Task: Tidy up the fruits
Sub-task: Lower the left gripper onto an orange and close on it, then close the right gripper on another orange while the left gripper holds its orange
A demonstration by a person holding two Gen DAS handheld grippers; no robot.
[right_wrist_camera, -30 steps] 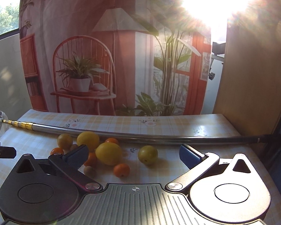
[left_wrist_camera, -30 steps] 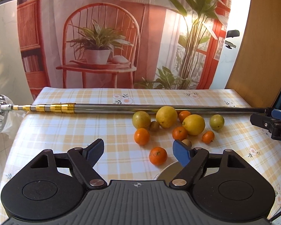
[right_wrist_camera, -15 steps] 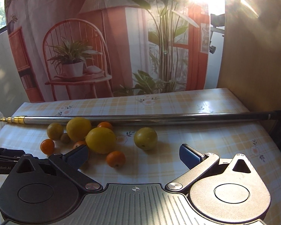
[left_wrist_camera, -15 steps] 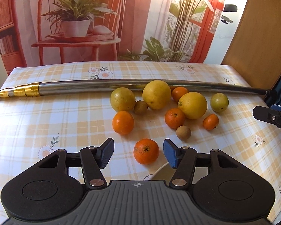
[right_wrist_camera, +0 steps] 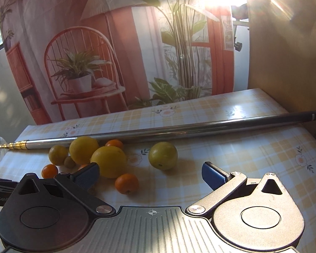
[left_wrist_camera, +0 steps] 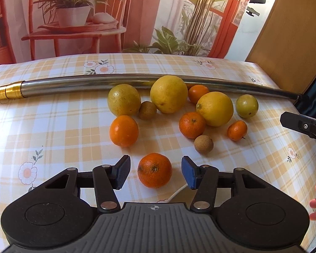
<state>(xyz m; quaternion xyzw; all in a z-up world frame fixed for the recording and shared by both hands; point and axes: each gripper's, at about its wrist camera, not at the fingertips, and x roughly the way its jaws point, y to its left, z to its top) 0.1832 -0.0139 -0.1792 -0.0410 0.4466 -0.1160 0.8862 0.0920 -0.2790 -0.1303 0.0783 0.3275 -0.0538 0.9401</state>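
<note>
On the checked tabletop [left_wrist_camera: 52, 126] lie 3 big yellow citrus [left_wrist_camera: 168, 94], 1 small green lime [left_wrist_camera: 247, 105], 5 orange mandarins [left_wrist_camera: 123, 130] and 2 small brown fruits [left_wrist_camera: 203, 144], clustered loosely; the nearest mandarin [left_wrist_camera: 154, 170] sits apart.

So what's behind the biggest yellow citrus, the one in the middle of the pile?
Directly behind the big round yellow citrus lies the long steel telescopic pole, seemingly touching it. The stretch of pole behind the fruit is hidden, as is part of a small orange mandarin beside it.

metal pole [left_wrist_camera: 115, 82] cut off at left edge, white rim [left_wrist_camera: 177, 191] mostly hidden behind left hand-held gripper [left_wrist_camera: 155, 171]
</note>
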